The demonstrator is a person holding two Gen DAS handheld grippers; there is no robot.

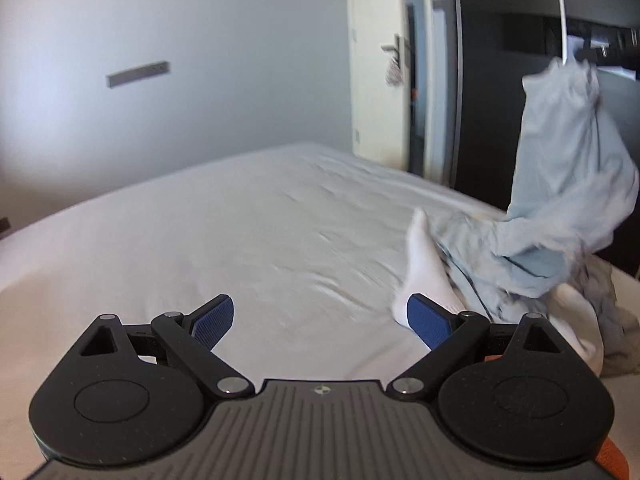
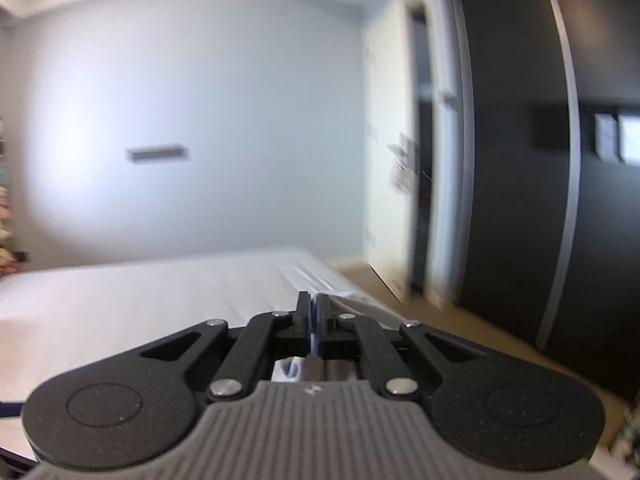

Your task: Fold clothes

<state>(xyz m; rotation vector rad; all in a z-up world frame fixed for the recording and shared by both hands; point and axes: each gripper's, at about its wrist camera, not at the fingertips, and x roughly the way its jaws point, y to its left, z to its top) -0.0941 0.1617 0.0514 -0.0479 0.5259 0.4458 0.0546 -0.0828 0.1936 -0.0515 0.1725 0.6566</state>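
The light blue garment (image 1: 568, 184) hangs at the far right over the bed (image 1: 240, 220), long axis near vertical, lower end in the pile beside a white sock (image 1: 424, 268). Soft and light; best taken at a hem. The right gripper (image 2: 313, 312) is pinched together on cloth; the left gripper (image 1: 320, 316) stands apart, empty.

A home bedroom: white-sheeted bed (image 1: 200, 240), door (image 1: 376, 60), dark wardrobe (image 2: 520, 160).
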